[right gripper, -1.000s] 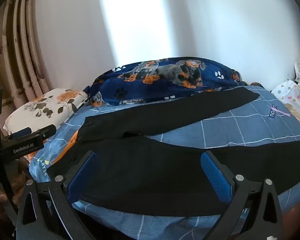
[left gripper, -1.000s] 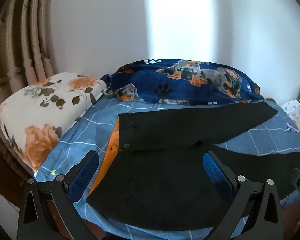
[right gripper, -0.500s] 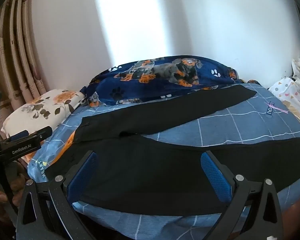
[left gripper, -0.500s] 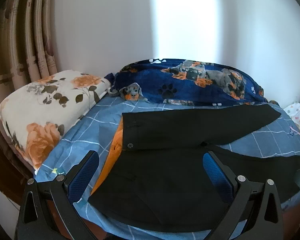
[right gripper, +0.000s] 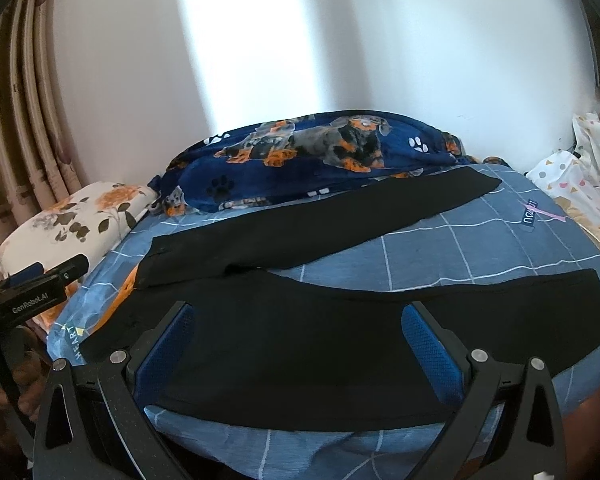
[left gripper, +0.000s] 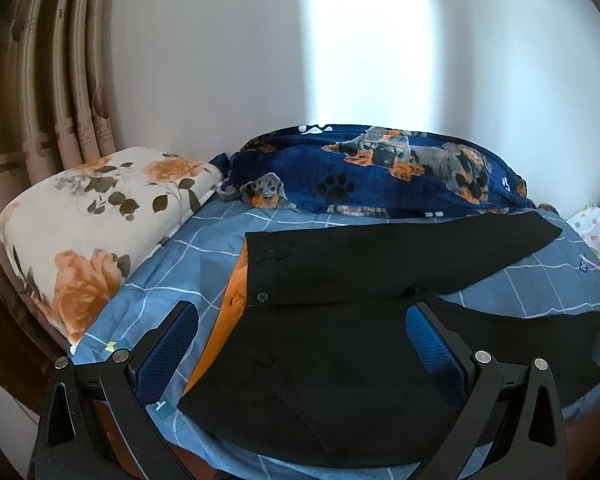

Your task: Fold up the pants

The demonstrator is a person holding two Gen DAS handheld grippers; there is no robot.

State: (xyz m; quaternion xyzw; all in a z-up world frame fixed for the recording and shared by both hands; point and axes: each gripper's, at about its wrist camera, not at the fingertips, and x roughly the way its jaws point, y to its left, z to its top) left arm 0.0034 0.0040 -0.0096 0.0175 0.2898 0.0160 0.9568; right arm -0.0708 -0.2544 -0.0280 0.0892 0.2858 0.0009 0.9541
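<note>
Black pants (left gripper: 340, 276) (right gripper: 308, 320) lie flat on a bed with a blue checked sheet (right gripper: 460, 248). Their waist is at the left and shows an orange lining (left gripper: 228, 312). The two legs spread apart toward the right. My left gripper (left gripper: 300, 344) hovers open over the waist and seat, nothing between its blue pads. My right gripper (right gripper: 296, 344) hangs open above the near leg. The body of the left gripper (right gripper: 36, 292) also shows at the left edge of the right wrist view, held by a hand.
A floral pillow (left gripper: 96, 232) lies at the left by a curtain (left gripper: 40, 92). A dark blue dog-print blanket (left gripper: 380, 172) is bunched along the wall behind the pants. White patterned fabric (right gripper: 580, 172) sits at the right. The bed's near edge is just below both grippers.
Both views have shifted slightly. The pants sit a little more to the right in the left wrist view and a little higher in the right wrist view. The pants have not moved.
</note>
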